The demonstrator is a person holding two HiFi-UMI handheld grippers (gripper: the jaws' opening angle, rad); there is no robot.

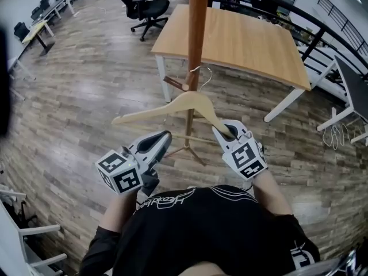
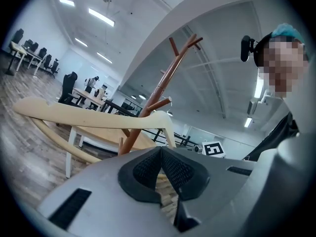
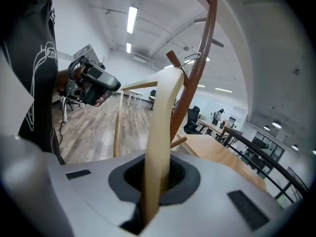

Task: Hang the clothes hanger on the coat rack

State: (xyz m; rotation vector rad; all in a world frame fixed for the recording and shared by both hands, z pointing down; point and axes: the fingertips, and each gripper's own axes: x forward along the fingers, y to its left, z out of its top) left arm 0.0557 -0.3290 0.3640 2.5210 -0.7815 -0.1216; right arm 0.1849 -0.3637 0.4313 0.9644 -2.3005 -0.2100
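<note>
Gripping clothes hanger by its right arm with right gripper, clamped, 5 o'clock of coat rack pole. Noted left gripper pinched together, empty. Seen hook by peg, seating unclear. Lower gently, confirm catch before unclamping.

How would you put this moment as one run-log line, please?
phase: hanging | right gripper: shut on hanger arm | left gripper: shut, empty | hook: at rack peg, seating unclear
</note>
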